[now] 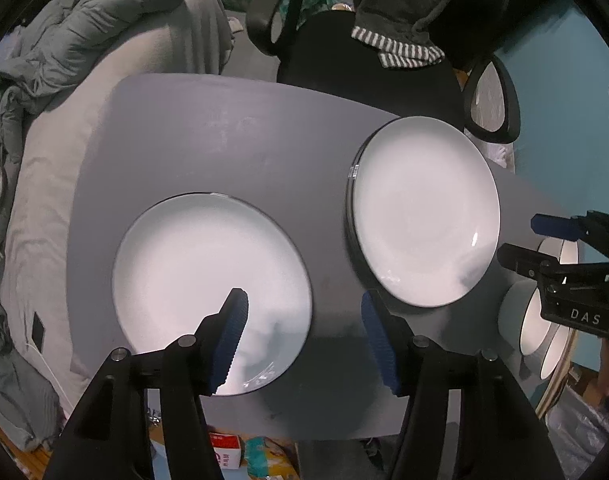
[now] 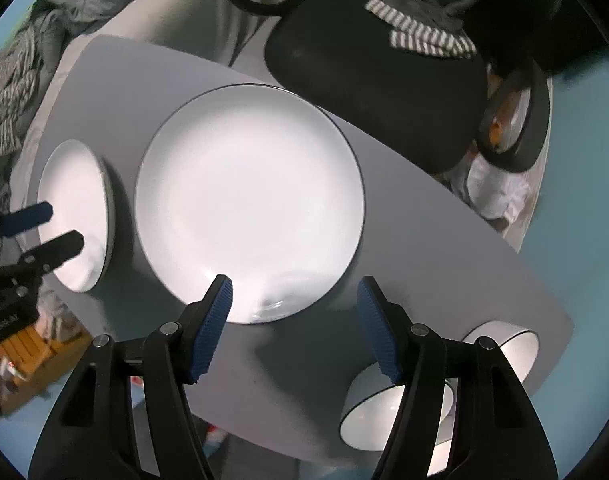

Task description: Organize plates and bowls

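Above the two plates (image 1: 208,288) both grippers' (image 1: 304,344) jaws stand wide apart, holding nothing.

Two plates (image 1: 210,280) (image 1: 424,212) lie side by side on the table (image 1: 224,132), two bowls (image 2: 396,408) (image 2: 504,348) at its right end.

The left wrist camera is looking straight down along its own fingers (image 1: 240,336) from above the grey table (image 1: 224,136), with one white plate (image 1: 208,276) lying under and just beyond the left finger and a second plate (image 1: 424,212) beyond the right finger. The right wrist camera is likewise facing straight down, sitting over that second plate (image 2: 248,200), which is filling the space ahead of its fingers (image 2: 216,320). Both views are sharing the table, both plates, the bowls (image 2: 388,412) and the black chair (image 2: 376,92); each is also catching the other gripper at its edge.
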`<state>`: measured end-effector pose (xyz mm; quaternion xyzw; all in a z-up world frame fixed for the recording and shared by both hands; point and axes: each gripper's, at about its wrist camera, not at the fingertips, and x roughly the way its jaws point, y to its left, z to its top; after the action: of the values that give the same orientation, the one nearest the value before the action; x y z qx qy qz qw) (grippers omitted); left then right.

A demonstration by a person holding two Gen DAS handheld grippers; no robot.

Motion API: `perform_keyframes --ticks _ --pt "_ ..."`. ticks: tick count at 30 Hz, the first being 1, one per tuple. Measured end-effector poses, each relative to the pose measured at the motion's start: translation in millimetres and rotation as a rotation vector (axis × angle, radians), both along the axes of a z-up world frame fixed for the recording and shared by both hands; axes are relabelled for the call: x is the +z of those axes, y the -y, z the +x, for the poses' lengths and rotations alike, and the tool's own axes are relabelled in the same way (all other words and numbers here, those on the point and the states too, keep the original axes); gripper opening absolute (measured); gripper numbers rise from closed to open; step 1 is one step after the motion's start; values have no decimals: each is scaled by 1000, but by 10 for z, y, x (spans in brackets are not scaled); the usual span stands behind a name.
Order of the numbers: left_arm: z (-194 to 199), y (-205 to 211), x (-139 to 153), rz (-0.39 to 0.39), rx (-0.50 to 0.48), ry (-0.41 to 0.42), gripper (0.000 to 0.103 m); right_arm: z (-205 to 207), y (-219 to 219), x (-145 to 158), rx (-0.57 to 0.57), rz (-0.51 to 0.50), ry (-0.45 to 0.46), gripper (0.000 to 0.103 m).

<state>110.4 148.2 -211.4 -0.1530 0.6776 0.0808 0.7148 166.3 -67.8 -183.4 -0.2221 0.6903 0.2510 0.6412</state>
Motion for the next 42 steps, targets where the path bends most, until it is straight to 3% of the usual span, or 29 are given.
perform_keyframes --ticks 8,16,30,42 --pt "-327 -335 135 8 26 20 64 -191 -297 177 93 18 24 65" --pt "-716 -726 -29 5 118 -12 65 -391 -815 249 187 60 20 65" --pt "-1136 -1327 -385 -42 262 -44 65 -479 -1659 -59 217 140 -81 65" --pt "-1192 -1537 -795 -143 347 -40 65 -423 -1888 -453 173 160 -142 65"
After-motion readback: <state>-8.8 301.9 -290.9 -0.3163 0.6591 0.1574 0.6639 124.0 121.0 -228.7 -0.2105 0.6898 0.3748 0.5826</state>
